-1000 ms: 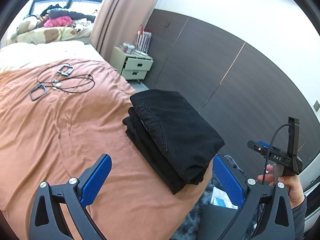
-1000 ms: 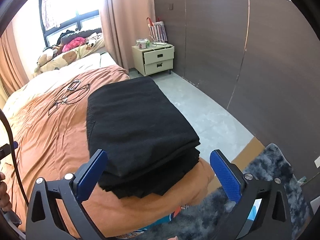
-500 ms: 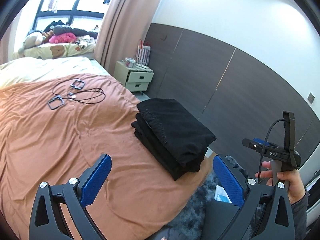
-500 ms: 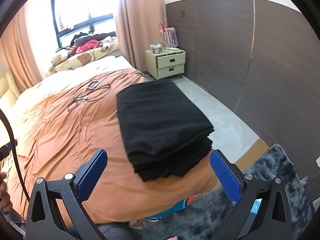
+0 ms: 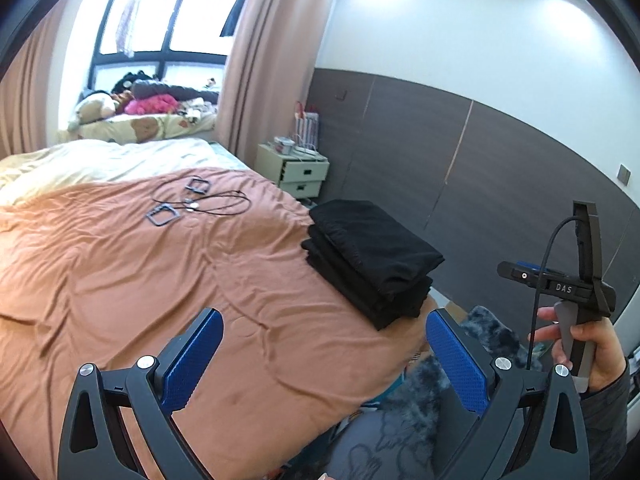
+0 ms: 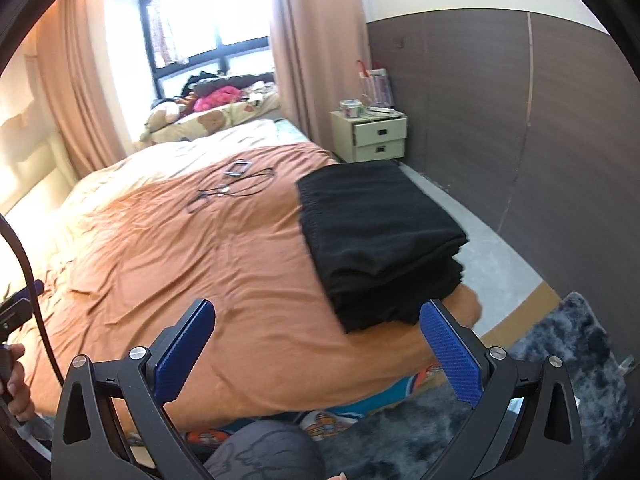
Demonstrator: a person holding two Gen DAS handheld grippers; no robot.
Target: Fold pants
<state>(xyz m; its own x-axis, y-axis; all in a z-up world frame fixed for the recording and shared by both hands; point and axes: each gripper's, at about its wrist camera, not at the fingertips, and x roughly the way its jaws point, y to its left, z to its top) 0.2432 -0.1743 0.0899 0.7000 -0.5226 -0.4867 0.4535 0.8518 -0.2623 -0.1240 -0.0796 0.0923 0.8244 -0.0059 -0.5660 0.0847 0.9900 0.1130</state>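
Observation:
A stack of folded black pants [image 5: 372, 258] [image 6: 380, 236] rests at the corner of the bed on an orange-brown cover [image 5: 160, 280] [image 6: 208, 264]. My left gripper [image 5: 320, 356] is open and empty, held back from the stack above the cover. My right gripper [image 6: 316, 348] is also open and empty, near the bed's foot edge, below and in front of the stack. In the left wrist view the right gripper's body [image 5: 576, 284] appears at the right, held by a hand [image 5: 596, 356].
Black cables and small frames [image 5: 192, 204] [image 6: 232, 184] lie further up the bed. A cream nightstand [image 5: 296, 172] [image 6: 372, 136] stands by the dark panelled wall. A grey shaggy rug [image 6: 560, 364] covers the floor at the bed's foot. Curtains and a window are behind.
Both grippers have pulled back and risen away from the folded stack, which now looks smaller and farther. The stack itself has not moved.

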